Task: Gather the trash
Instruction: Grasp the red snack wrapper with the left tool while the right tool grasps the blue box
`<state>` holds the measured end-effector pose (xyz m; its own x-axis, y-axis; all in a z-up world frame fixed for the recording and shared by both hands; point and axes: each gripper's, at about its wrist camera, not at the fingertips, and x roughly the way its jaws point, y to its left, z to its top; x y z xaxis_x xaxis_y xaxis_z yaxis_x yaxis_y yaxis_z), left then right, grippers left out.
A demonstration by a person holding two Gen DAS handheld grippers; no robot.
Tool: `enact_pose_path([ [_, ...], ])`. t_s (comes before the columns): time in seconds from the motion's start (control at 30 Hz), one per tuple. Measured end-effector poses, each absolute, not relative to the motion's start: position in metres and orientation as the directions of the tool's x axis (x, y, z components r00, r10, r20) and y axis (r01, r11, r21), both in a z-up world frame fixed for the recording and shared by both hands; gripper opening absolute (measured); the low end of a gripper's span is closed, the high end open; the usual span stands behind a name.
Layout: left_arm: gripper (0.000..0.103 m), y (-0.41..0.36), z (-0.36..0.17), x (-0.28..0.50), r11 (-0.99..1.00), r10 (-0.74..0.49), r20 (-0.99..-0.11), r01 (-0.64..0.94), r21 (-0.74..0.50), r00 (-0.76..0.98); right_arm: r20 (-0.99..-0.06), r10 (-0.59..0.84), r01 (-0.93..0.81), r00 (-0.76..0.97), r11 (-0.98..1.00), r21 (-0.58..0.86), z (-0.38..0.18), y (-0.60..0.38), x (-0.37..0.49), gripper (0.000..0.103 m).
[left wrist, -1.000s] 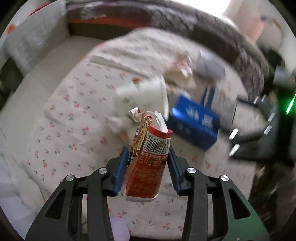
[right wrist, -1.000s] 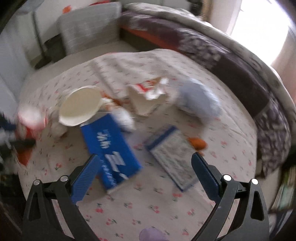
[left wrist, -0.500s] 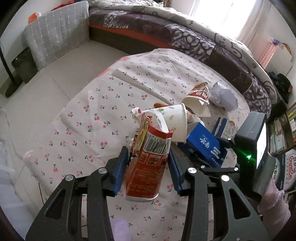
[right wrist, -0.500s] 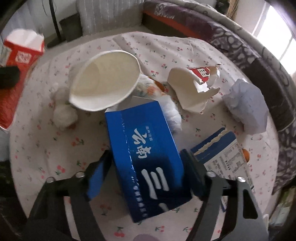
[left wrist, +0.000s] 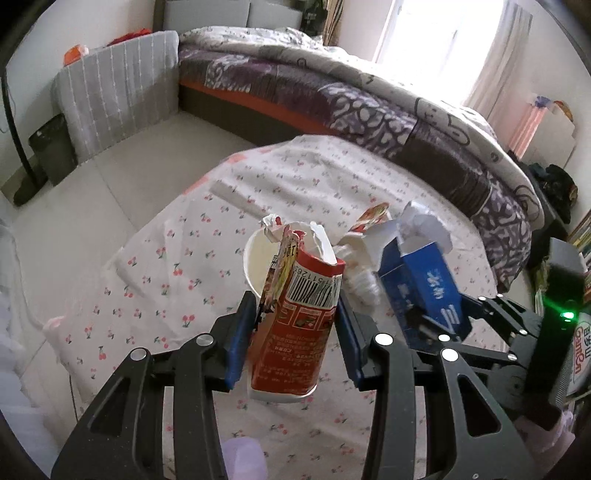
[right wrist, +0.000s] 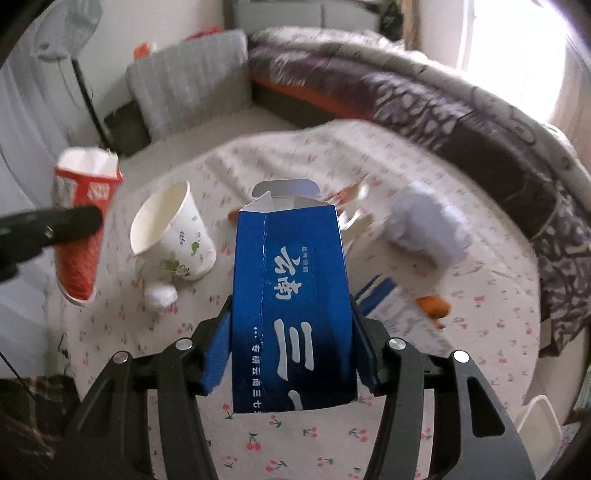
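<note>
Bedroom w/ bed [left wrist: 369,110] under purple quilt, pale floor [left wrist: 92,206], bright window [left wrist: 436,33].

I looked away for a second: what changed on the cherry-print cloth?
The right claw took the blue cardboard box and lifted it off the cloth; its jaws are closing on it. The left claw still grips the red paper cup. The white paper cup stayed lying there.

Cherry-print cloth [right wrist: 491,354], pale, spread flat over the floor [left wrist: 122,192] beside a bed. Lying on it: one white paper cup [right wrist: 173,236] with leaf print, on its side, mouth up-left; one small white wad [right wrist: 159,295] just below the cup; one crumpled pale paper ball [right wrist: 428,225]; one blue-and-white striped flat carton [right wrist: 399,314]; one orange scrap [right wrist: 434,306] beside that carton.
</note>
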<state>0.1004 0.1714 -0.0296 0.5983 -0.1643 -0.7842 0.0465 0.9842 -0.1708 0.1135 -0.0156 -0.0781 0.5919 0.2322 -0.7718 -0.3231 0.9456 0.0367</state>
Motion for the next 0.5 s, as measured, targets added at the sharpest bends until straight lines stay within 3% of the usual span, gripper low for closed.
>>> enact_pose_path([
  [0.5, 0.041, 0.112, -0.012, 0.094, 0.984, -0.174, -0.701, 0.091, -0.154, 0.691, -0.637, 0.151, -0.15, 0.756, 0.987, 0.055, -0.031, -0.075, 0.082, 0.056],
])
